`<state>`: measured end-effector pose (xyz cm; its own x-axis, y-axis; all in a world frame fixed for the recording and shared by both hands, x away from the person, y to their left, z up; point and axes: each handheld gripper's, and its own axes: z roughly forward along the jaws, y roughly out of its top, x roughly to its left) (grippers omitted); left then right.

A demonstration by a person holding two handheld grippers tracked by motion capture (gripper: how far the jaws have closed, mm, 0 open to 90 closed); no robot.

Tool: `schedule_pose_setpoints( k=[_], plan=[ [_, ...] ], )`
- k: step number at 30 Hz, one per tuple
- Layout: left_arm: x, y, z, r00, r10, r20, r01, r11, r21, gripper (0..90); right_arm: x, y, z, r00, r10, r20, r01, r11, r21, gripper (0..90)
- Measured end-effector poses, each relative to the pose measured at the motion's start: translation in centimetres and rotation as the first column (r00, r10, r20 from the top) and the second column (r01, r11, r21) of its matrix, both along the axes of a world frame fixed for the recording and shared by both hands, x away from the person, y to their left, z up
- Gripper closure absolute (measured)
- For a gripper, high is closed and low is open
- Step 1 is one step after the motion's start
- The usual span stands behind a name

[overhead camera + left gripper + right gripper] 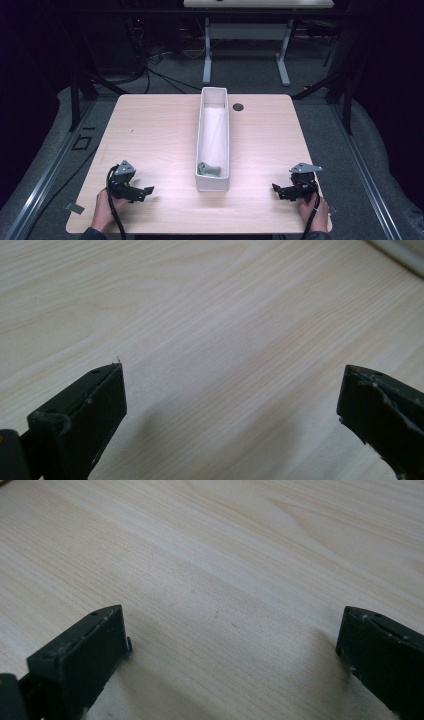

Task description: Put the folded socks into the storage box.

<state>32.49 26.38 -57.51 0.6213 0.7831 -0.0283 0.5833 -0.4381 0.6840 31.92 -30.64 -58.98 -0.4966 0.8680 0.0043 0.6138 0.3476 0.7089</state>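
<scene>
A long white bin (214, 187) stands lengthwise down the middle of the wooden table (150, 135). A small grey-green object (208, 169) lies in its near end. My left gripper (146, 192) rests low near the front left of the table, held by a hand, pointing toward the bin. Its jaws stand wide apart over bare wood (225, 340) with nothing between them. My right gripper (276, 190) sits near the front right edge, pointing left at the bin. It is open too, above bare table (225, 595).
A dark round grommet hole (238, 106) sits in the table just right of the bin's far end. Another white desk (245, 30) stands beyond on the grey floor, with cables around it. Dark frame posts flank the table.
</scene>
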Motion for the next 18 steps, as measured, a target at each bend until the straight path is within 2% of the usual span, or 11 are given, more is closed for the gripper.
schedule_pose_setpoints(
  k=[2,7,9,18],
  plan=[
    [-0.1,-0.1,-0.4,0.9999,0.006,0.015,-0.006,0.9997,0.023,0.0,0.0,0.0,0.0,1.0,0.0,0.0,0.0,1.0,0.0,0.0],
    [-0.3,-0.2,-1.3,0.9991,0.014,0.04,-0.016,0.9991,0.039,0.0,0.0,0.0,0.0,1.0,0.0,0.0,0.0,1.0,0.0,0.0],
    [-0.3,-0.1,-1.6,0.9984,0.02,0.054,-0.021,0.9997,0.013,0.0,0.0,0.0,0.0,1.0,-0.002,0.001,0.002,1.0,-0.001,0.0],
    [-0.2,0.1,-1.7,0.9987,0.022,0.046,-0.022,0.9998,-0.002,0.0,-0.1,0.1,0.0,1.0,-0.009,0.003,0.009,1.0,-0.002,0.0]
  ],
)
